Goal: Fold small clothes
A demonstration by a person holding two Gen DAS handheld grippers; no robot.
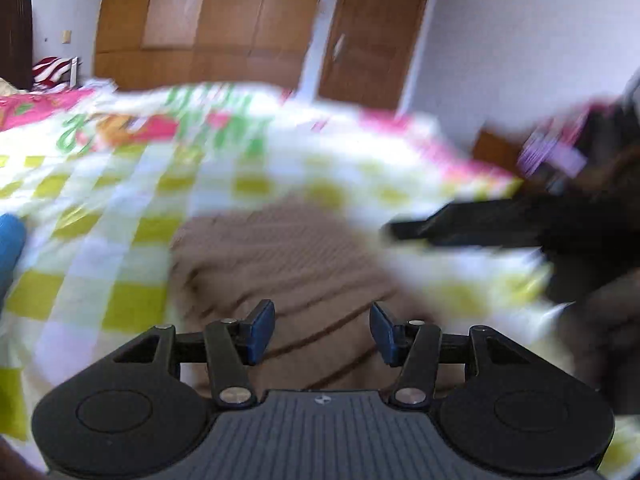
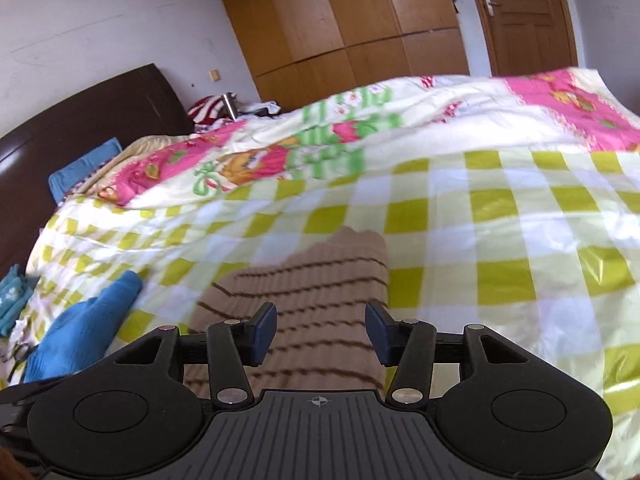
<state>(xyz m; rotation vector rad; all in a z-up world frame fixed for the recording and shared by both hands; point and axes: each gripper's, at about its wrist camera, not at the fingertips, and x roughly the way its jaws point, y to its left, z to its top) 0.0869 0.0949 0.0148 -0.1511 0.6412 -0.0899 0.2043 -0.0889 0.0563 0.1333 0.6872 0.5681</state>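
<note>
I count one tan ribbed knit garment with dark stripes [image 2: 304,312] on the yellow-checked plastic sheet [image 2: 480,232]; left gripper [image 1: 322,332] and right gripper [image 2: 321,330] both spread, empty.

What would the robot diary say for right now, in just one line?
left gripper: open, above brown striped garment | right gripper: open, above same garment | garment flat on checked quilt | nothing gripped

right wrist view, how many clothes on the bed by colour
Brown: 1, the striped brown knit garment lying on the checked sheet.
Blue: 1, the blue garment at the left.
Teal: 1, a teal cloth at the far left edge.
Total: 3
</note>
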